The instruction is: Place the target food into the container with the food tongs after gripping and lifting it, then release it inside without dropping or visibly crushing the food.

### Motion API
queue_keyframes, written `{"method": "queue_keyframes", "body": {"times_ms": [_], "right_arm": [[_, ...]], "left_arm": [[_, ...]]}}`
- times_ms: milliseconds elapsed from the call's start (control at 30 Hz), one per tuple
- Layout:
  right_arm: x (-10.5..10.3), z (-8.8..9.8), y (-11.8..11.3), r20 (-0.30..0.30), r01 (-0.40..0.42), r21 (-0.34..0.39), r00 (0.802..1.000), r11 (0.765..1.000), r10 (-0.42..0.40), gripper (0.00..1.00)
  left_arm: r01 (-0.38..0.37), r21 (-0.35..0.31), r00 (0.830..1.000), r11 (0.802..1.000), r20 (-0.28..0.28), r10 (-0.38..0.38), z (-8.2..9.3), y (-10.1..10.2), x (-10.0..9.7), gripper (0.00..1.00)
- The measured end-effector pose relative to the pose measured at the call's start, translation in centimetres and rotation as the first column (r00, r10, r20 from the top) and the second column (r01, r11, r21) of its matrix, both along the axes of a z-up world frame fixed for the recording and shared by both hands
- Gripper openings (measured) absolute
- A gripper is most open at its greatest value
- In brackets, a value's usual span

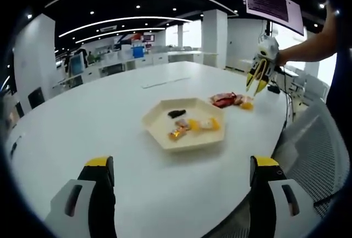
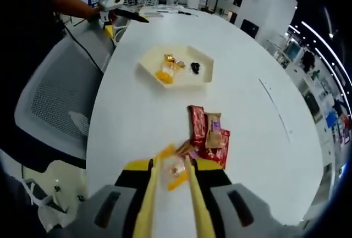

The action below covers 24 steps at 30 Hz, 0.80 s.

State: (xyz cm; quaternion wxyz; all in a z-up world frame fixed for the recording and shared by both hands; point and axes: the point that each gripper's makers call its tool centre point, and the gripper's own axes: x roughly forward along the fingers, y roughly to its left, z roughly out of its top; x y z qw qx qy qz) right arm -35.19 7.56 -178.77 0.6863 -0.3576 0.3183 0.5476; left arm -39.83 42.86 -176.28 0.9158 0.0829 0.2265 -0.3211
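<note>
Left gripper (image 1: 179, 180), jaws wide and empty, idles before the hexagonal tray (image 1: 159, 133); right gripper (image 2: 175, 205) clamps yellow tongs (image 2: 193, 194) straddling a wrapped yellow snack (image 2: 176, 173), which should be pinched gently before lifting.

From here I see a big white oval table (image 1: 110, 133) in an open-plan office, a grey mesh chair (image 2: 55, 106) just beside its edge, white pillars (image 1: 214, 37) and desks beyond it, a wall screen (image 1: 273, 4) and ceiling strip lights (image 1: 121, 21) above it
</note>
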Motion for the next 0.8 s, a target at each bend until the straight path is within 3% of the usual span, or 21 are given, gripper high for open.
{"method": "queue_keyframes", "body": {"times_ms": [133,333,467,667,800], "right_arm": [[-0.2,-1.1,0.4,-0.009,-0.036,-0.034,0.999,0.999,0.035,0.28],[-0.1,-2.5,-0.8,-0.014,-0.053,-0.115,0.999,0.992,0.052,0.28],[-0.8,-3.0,-0.8,-0.032,-0.023,-0.119,0.999,0.993,0.019,0.28],[-0.9,-3.1,-0.4,0.002,0.020,-0.116,1.000,0.993,-0.020,0.28],[-0.9,-3.5,0.4,0.007,-0.005,-0.132,1.000,0.991,0.006,0.28]], "left_arm": [[-0.002,0.002,1.000,1.000,-0.005,0.002,-0.2,0.1,0.1,1.00],[0.028,0.022,1.000,0.999,-0.007,-0.028,-0.5,-0.3,-0.2,0.99],[0.025,0.019,1.000,1.000,-0.013,-0.024,-0.6,-0.2,-0.2,0.99],[0.044,0.020,0.999,0.999,-0.022,-0.044,-0.8,-0.4,-0.5,0.99],[0.043,0.014,0.999,0.999,-0.018,-0.043,-0.7,-0.4,-0.4,0.98]]}}
